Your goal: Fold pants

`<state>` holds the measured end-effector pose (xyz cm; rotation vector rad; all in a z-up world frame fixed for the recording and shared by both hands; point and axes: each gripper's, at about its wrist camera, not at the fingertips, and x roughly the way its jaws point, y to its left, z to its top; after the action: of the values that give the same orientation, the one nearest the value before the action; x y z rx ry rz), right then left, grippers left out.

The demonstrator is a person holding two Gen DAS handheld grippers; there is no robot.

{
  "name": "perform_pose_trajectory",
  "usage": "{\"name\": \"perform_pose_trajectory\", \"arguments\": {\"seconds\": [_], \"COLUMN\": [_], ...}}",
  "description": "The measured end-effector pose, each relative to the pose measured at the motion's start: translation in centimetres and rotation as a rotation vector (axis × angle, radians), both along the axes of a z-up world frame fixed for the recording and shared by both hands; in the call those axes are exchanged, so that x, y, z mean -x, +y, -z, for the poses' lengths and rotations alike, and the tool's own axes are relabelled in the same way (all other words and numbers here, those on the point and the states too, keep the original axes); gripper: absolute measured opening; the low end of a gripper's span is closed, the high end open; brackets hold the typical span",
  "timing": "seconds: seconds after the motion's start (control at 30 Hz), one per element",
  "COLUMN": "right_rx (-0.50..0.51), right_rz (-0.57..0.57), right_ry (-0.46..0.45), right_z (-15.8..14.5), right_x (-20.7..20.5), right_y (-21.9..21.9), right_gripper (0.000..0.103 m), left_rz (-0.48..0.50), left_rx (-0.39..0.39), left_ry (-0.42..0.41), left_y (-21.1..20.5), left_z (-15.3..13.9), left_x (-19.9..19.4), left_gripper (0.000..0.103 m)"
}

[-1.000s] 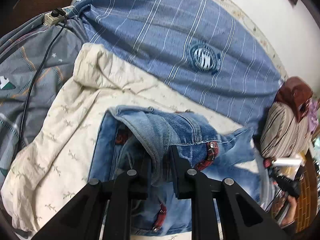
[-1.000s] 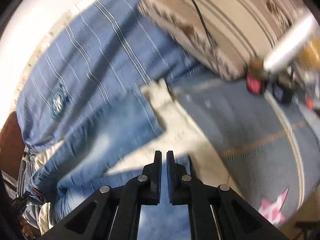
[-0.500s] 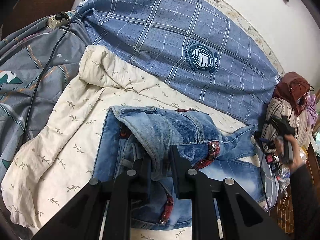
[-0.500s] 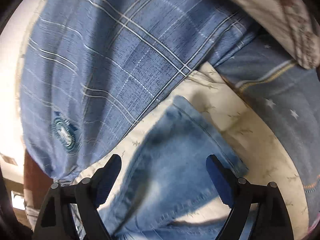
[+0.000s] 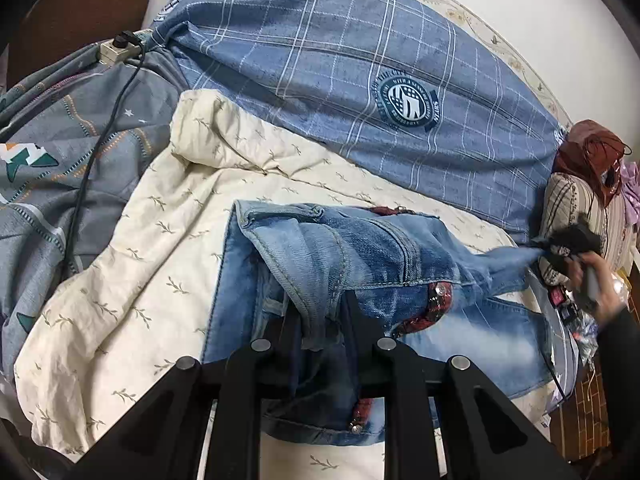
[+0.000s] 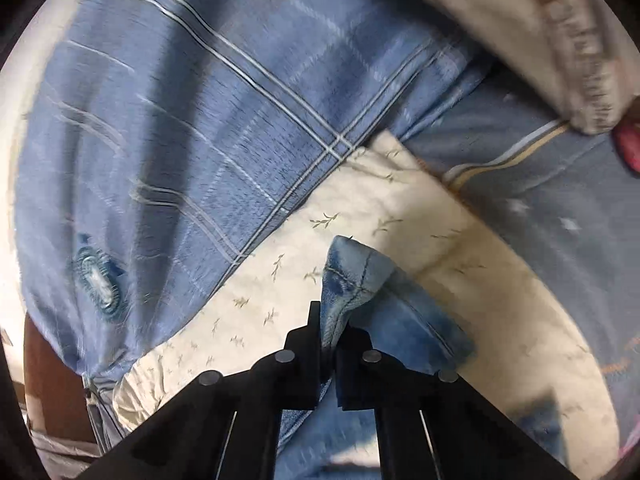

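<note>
Light blue jeans with a red plaid waistband lining lie crumpled on a cream leaf-print sheet. My left gripper is shut on a raised fold of the jeans near the waist. My right gripper is shut on the hem of a jeans leg and holds it just above the sheet. In the left wrist view the right gripper shows at the far right, holding the stretched leg end.
A blue plaid quilt with a round badge lies along the far side. A grey patterned duvet with a power strip and black cable is at the left. A striped pillow is at the right.
My right gripper opened wide over the jeans leg end, then shut on the hem and lifted it. My left gripper kept its hold on the fold.
</note>
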<state>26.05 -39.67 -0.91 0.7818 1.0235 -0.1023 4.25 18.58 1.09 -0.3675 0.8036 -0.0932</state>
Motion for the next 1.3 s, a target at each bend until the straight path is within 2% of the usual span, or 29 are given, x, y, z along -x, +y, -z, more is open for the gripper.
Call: {"name": "perform_pose_trajectory", "arguments": {"seconds": [0.07, 0.2, 0.27, 0.33, 0.4, 0.53, 0.6, 0.63, 0.67, 0.7, 0.73, 0.87, 0.93, 1.0, 1.07, 1.1, 1.13, 1.2, 1.3], "right_rx": [0.002, -0.024, -0.019, -0.065, -0.057, -0.112, -0.078, -0.077, -0.069, -0.037, -0.01, 0.109, 0.158, 0.136, 0.114, 0.103, 0.082, 0.053, 0.117], "right_rz": [0.007, 0.044, 0.056, 0.09, 0.091, 0.109, 0.116, 0.121, 0.125, 0.127, 0.125, 0.174, 0.2, 0.118, 0.006, -0.078, -0.131, -0.189, -0.189], "right_ry": [-0.029, -0.086, -0.091, -0.076, -0.036, -0.009, 0.001, 0.014, 0.018, 0.034, 0.053, 0.013, -0.076, -0.178, -0.23, -0.255, -0.256, -0.198, 0.077], "right_z": [-1.6, -3.7, -3.6, -1.7, 0.6, 4.3, 5.0, 5.5, 5.7, 5.7, 5.5, 3.4, 1.0, -1.0, -1.9, -2.1, -1.7, 0.3, 5.9], "right_x": [2.5, 10.6, 14.0, 18.5, 21.7, 26.0, 26.4, 26.4, 26.5, 26.6, 26.9, 29.0, 29.9, 29.1, 27.5, 26.0, 24.9, 22.8, 20.4], "right_y": [-0.6, -2.2, -2.6, -3.0, -2.7, -2.4, -2.6, -2.8, -2.8, -2.8, -2.8, -3.1, -2.8, -1.3, 0.6, 2.1, 3.1, 4.4, 4.9], "right_gripper": [0.004, 0.004, 0.004, 0.005, 0.005, 0.008, 0.011, 0.013, 0.03, 0.064, 0.076, 0.078, 0.078, 0.078, 0.078, 0.078, 0.078, 0.078, 0.077], "left_rz": [-0.018, -0.028, -0.054, -0.062, -0.084, -0.112, -0.11, -0.112, -0.113, -0.11, -0.103, -0.058, -0.041, -0.046, -0.04, -0.043, -0.051, -0.055, -0.068], "left_rx": [0.031, 0.053, 0.026, 0.023, 0.008, 0.017, 0.013, 0.021, 0.031, 0.036, 0.034, -0.014, -0.103, -0.192, -0.246, -0.248, -0.259, -0.273, -0.235], "left_ry": [0.017, 0.028, 0.024, 0.029, 0.043, 0.102, 0.113, 0.121, 0.119, 0.107, 0.097, 0.088, 0.1, 0.204, 0.368, 0.381, 0.359, 0.359, 0.326], "left_y": [0.6, 1.4, 1.9, 2.7, 3.8, 4.9, 4.3, 4.0, 3.6, 2.9, 2.3, -1.0, -2.8, -3.7, -3.8, -3.6, -3.7, -3.9, -3.6], "left_z": [-0.1, -0.8, -1.3, -1.5, -1.1, 0.0, 0.2, 0.2, 0.2, 0.1, -0.1, -0.4, 0.4, 2.8, 6.7, 7.4, 7.2, 6.4, 4.5], "left_x": [0.0, 0.9, 2.1, 3.1, 4.1, 4.9, 5.1, 5.1, 5.1, 5.1, 5.1, 4.0, 3.3, 2.3, 1.1, 1.2, 1.5, 1.8, 2.5], "left_gripper": [0.02, 0.019, 0.018, 0.018, 0.018, 0.018, 0.023, 0.034, 0.042, 0.049, 0.053, 0.053, 0.054, 0.055, 0.056, 0.061, 0.062, 0.062, 0.062]}}
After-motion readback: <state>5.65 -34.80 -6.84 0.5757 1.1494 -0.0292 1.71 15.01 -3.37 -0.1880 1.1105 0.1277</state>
